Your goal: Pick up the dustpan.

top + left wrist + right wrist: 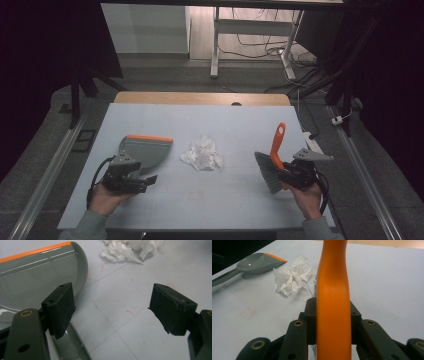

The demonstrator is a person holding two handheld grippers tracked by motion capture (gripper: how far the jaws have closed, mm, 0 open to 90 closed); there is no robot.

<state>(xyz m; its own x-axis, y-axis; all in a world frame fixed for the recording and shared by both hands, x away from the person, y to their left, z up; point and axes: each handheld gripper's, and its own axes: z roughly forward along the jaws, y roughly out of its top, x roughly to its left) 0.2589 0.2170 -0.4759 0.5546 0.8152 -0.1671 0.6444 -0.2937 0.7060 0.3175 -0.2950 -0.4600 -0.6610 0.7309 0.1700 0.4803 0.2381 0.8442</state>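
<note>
Brush and dustpan flanking crumpled paper on the tabletop [235,195].
Right hand-held gripper [289,175] clamps the brush [272,162] handle, bristles facing the paper [202,154]; left hand-held gripper [145,182], jaws wide, holds nothing beside the dustpan [145,150].

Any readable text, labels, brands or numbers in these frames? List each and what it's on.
None readable. The grey plastic dustpan with an orange lip, the orange-handled brush with grey bristles, the crumpled white tissue paper and the pale blue table surface carry no visible writing.

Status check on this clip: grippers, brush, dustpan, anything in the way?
Right gripper shut on brush. Left gripper open beside dustpan handle, not gripping. Paper wad lies between them, nothing in the way.
</note>
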